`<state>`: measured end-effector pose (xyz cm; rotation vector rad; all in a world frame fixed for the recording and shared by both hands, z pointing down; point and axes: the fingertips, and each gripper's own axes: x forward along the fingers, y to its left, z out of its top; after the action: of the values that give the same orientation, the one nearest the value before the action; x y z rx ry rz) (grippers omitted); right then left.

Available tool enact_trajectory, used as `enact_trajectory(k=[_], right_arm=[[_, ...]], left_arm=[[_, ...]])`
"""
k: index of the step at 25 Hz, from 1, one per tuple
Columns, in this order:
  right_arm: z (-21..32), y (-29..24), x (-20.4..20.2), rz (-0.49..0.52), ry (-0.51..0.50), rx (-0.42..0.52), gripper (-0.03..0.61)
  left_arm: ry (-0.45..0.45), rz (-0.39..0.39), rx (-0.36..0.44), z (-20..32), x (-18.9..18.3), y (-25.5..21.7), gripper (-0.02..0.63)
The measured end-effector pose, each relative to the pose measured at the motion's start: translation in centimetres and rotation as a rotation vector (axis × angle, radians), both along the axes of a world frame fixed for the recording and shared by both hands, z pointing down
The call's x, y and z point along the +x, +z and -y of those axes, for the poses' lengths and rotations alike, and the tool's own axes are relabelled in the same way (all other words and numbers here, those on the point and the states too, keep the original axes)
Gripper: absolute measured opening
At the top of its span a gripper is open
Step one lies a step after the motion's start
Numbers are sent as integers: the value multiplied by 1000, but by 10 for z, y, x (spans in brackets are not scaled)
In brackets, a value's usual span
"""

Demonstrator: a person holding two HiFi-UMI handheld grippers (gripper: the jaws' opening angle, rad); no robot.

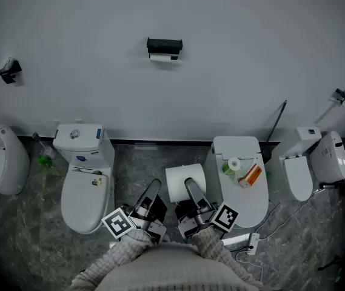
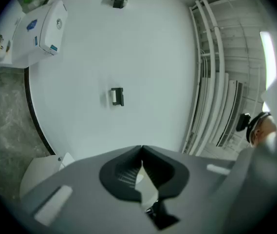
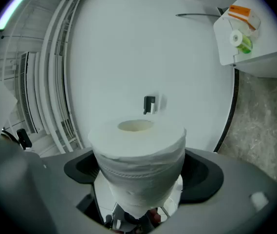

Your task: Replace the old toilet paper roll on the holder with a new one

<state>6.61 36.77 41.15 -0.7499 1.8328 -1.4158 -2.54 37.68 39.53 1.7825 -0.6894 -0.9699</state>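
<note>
- A white wall (image 1: 233, 59) rises over a grey marbled floor (image 1: 137, 165), with toilets lined along its foot.
- The right gripper (image 3: 140, 172) has its jaws spread wide and clamped on a full toilet paper roll (image 3: 137, 150), which fills the space between them.
- The black toilet paper holder (image 1: 164, 46) is mounted on the wall well ahead of that gripper; a sliver of white paper shows under its cover.
- The left gripper (image 2: 141, 150), just beside the right one, has its jaws pressed together, with nothing between them.
- A white toilet (image 1: 84, 190) stands left of the left gripper.
- A closed toilet lid (image 1: 248, 202) bearing an orange package (image 1: 252, 175) lies right of the right gripper.
</note>
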Motion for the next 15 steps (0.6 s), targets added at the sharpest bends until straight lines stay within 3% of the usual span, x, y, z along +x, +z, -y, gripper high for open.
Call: enact_trajectory(k=[15], right_arm=[[30,18,14,20,-46,-26,492]], left_arm=[[-74,-31,-20,25,11,19,9]])
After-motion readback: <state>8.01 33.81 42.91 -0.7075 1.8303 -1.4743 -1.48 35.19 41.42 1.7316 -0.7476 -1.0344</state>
